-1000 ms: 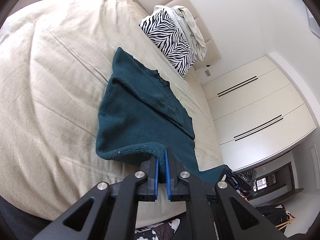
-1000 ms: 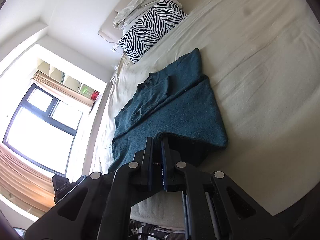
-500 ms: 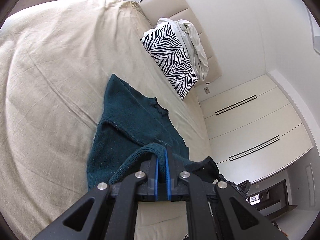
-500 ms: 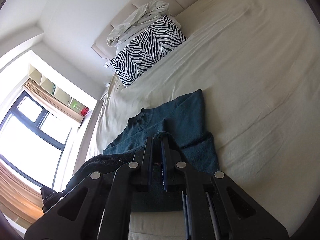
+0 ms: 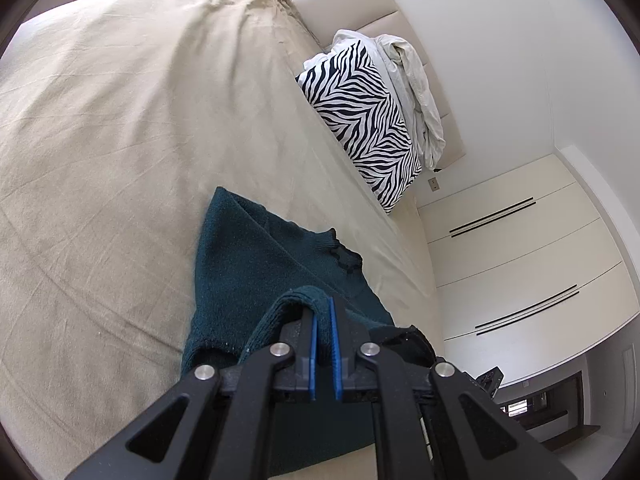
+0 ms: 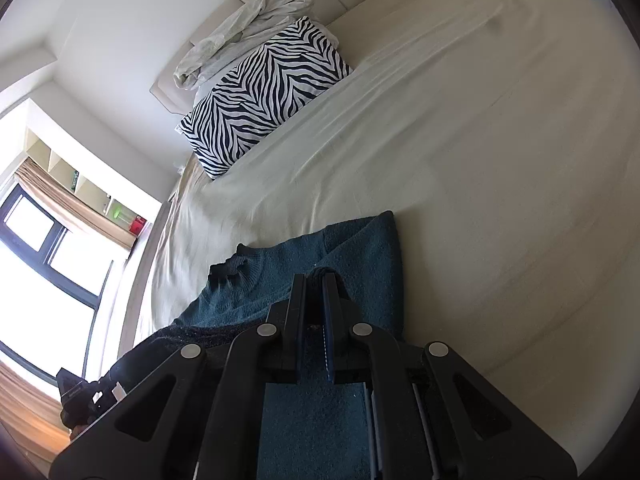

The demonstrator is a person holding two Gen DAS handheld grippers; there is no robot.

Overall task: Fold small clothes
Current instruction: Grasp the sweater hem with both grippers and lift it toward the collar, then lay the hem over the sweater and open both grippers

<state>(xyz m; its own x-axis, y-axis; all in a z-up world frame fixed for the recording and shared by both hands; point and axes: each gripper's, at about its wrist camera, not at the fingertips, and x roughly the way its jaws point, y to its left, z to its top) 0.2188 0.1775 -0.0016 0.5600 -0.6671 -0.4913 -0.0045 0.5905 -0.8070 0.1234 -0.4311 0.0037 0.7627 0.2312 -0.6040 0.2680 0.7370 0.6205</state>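
Observation:
A dark teal knitted sweater [image 5: 256, 264] lies on the beige bed sheet [image 5: 120, 140], its neckline towards the headboard. My left gripper [image 5: 323, 308] is shut on the sweater's bottom hem, which it holds raised and folded over the body. In the right wrist view the same sweater [image 6: 360, 248] lies in front of me, and my right gripper [image 6: 315, 280] is shut on the other end of the hem, also lifted over the garment. The cloth under both grippers is hidden by the fingers.
A zebra-print pillow [image 5: 360, 120] with a crumpled pale garment [image 5: 416, 88] on it stands at the headboard. White wardrobe doors [image 5: 520, 260] are to one side, and a window [image 6: 36, 280] to the other. The sheet [image 6: 500, 160] spreads wide around the sweater.
Both grippers have carried the sweater's hem up and forward towards the neckline. The lower part of the sweater now lies doubled over the upper part.

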